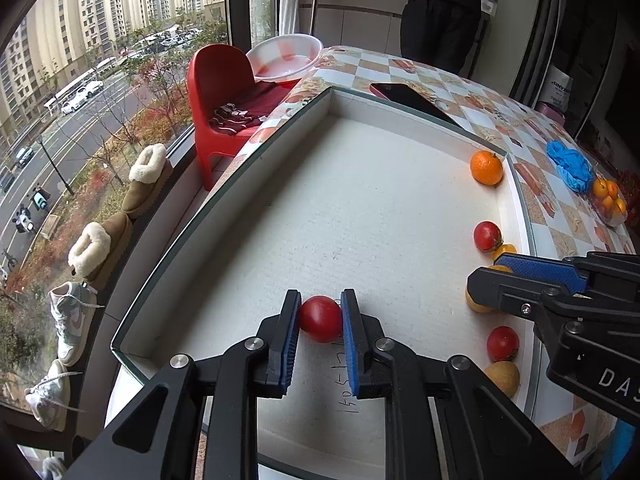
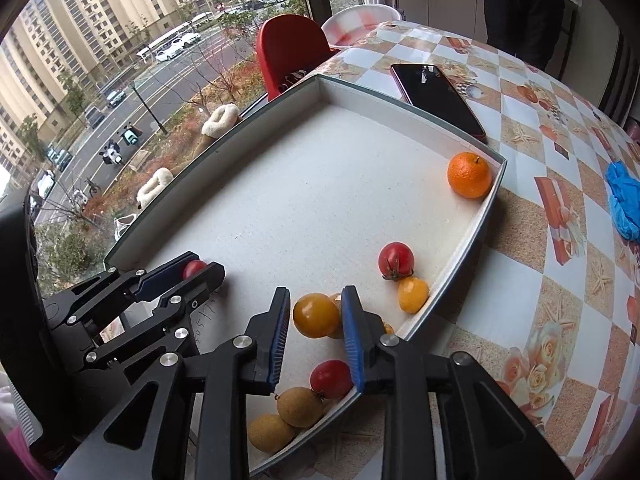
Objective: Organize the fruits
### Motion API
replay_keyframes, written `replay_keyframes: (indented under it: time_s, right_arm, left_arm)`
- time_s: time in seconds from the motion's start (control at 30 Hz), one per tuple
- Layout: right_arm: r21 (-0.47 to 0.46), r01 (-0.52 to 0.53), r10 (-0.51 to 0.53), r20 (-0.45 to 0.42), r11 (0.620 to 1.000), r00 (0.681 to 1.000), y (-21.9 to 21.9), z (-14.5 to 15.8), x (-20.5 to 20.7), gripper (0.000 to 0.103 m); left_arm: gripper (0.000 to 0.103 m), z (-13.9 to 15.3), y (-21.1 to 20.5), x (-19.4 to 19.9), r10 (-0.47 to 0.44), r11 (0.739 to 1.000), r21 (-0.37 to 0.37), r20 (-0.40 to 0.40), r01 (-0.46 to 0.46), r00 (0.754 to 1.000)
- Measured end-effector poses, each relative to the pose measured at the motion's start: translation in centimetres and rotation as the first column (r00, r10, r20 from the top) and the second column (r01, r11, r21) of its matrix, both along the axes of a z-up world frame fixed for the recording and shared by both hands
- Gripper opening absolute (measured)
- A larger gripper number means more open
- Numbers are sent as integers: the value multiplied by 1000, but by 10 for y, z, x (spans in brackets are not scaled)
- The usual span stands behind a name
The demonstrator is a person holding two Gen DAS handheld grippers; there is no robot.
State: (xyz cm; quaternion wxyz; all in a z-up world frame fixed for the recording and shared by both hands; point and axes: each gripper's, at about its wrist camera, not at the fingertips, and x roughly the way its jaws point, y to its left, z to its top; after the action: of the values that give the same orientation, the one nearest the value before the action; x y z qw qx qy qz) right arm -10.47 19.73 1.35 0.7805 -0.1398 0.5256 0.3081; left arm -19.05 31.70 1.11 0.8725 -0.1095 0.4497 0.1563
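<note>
A shallow white-lined box (image 1: 360, 200) lies on the table. In the left wrist view my left gripper (image 1: 320, 304) is shut on a small red tomato (image 1: 320, 320) near the box's near-left part. In the right wrist view my right gripper (image 2: 316, 300) stands open around a yellow tomato (image 2: 316, 315) resting on the box floor, with a small gap at the left pad. Along the box's right wall lie an orange (image 2: 469, 175), a red tomato (image 2: 396, 260), a yellow tomato (image 2: 413, 294), another red tomato (image 2: 331, 379) and two brown round fruits (image 2: 300, 406).
A dark phone (image 2: 436, 100) lies beyond the box. A blue glove (image 2: 624, 204) and a bowl of oranges (image 1: 608, 200) sit at the table's right. A red chair (image 1: 220, 92) and a window are left; a person (image 1: 444, 12) stands at the back.
</note>
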Motion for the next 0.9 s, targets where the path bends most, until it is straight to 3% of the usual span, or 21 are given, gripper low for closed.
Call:
replay_keyframes:
  time_s: [0.03,0.07,0.13,0.17,0.2,0.3,0.73,0.77,0.8,0.9]
  right_arm:
    - [-9,4,-4,-2,1000,1000,0,-1,0,66]
    - [-13,8,-8,-4,1000,1000,0,-3,1,79]
    - [-6,8,-8,3,1000,1000,-2,-3,0,79]
    - [-13,-3,3,8,1000,1000,-2,-4,-2,79]
    - [-26,-17,18,20,1000,1000,0,-4,-4,79]
    - [-62,-58,60,34,996,998,3,-7,-13,79]
    - [-97,-62,65,23,993,998,-23,-5,-23,80]
    - [-95,-55,58,28,994,998,-24,-3,-23,80]
    - [-90,-51,54,32,995,998,-25,-1,-22,81]
    - [-83,-34,38,49,996,998,-25,5,-19,84]
  left_arm:
    - [20,0,-1,1,-2,1000,7,-2,2,1000]
    - [24,-1,-2,2,0,1000,16,-4,0,1000]
    - [62,-3,-3,3,2,1000,32,-18,-2,1000]
    - [86,-5,-4,2,15,999,50,-22,-14,1000]
    - [91,-5,-5,0,19,998,54,-10,-19,1000]
    - [91,-12,-10,-2,-3,998,55,-33,5,999]
    - [91,-10,-41,-18,-45,998,44,-26,46,999]
    - [93,-10,-42,-17,-45,998,44,-32,46,998]
    - [102,-11,-43,-15,-46,998,43,-47,48,998]
    - [103,-11,-47,-13,-62,997,50,-57,65,996]
